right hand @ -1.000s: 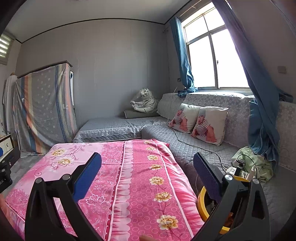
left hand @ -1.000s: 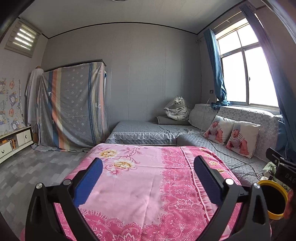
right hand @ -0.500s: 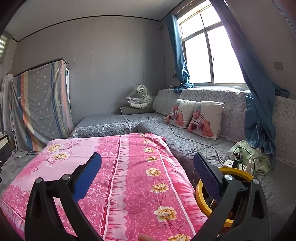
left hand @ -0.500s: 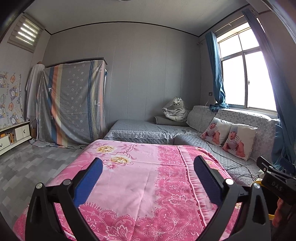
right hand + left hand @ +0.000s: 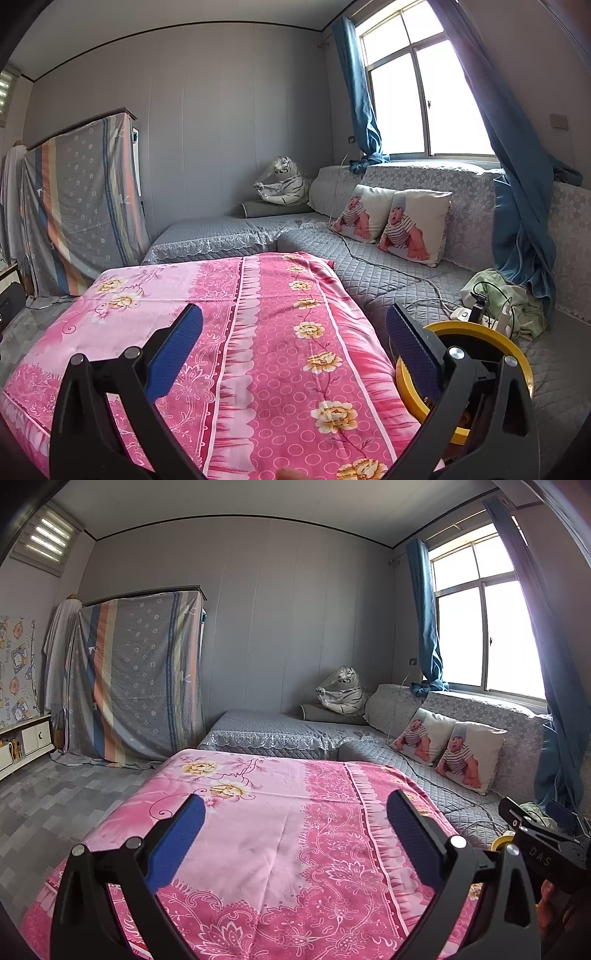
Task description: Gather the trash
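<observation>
My left gripper (image 5: pixel 295 834) is open and empty, held above a table under a pink floral cloth (image 5: pixel 258 849). My right gripper (image 5: pixel 295 350) is open and empty above the same cloth (image 5: pixel 277 332). A yellow-rimmed bin (image 5: pixel 480 328) with a dark inside stands beside the table's right edge, partly hidden behind my right finger; only a sliver of its rim (image 5: pixel 498 843) shows in the left wrist view. No loose trash shows on the cloth. The right gripper's body (image 5: pixel 546 849) shows at the far right of the left wrist view.
A grey quilted sofa (image 5: pixel 406 266) wraps the back and right, with two baby-print cushions (image 5: pixel 417 225) and a plush tiger (image 5: pixel 282 184). A power strip with cables (image 5: pixel 476 310) and a green cloth (image 5: pixel 517 299) lie on it. A draped cabinet (image 5: pixel 140 686) stands back left.
Both grippers have risen and tilted up a little, so more of the room and cloth shows. The right gripper has moved further into the left wrist view. Both stay open.
</observation>
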Demonstrator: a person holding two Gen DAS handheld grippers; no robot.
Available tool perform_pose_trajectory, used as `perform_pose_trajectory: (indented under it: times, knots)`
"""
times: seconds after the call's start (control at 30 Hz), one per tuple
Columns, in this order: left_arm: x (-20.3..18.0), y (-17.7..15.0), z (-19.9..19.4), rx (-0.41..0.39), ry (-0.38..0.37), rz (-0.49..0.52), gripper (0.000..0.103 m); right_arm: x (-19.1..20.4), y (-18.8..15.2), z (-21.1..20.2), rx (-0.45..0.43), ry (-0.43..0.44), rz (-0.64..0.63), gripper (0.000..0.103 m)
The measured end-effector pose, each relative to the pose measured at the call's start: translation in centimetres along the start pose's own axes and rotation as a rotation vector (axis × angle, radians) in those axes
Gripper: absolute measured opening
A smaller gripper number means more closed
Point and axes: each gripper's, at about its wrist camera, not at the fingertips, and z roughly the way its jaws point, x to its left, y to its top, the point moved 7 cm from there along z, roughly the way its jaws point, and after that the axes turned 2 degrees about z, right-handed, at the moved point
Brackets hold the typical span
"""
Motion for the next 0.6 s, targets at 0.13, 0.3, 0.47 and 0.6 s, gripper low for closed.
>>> perform_pose_trajectory:
  times: [0.13,0.3,0.47,0.6]
  knots:
    - [0.04,-0.12,0.18,0.002,-0.007,-0.005,0.095,-0.08,-0.09,0.13,0.005,-0.001,0.002,0.095]
    - [0.11,-0.16,0.42,0.007,-0.011,-0.008,0.095,0.12,-0.39,0.35,0.017,0.006,0.000,0.095]
    - [0.16,-0.34,0.64,0.011,-0.015,-0.004,0.095,0.04,-0.50,0.41,0.021,0.006,0.006,0.095]
    - [0.17,-0.53,0.69,0.015,-0.019,-0.007,0.095,-0.07,-0.56,0.51,0.027,0.005,0.011,0.095]
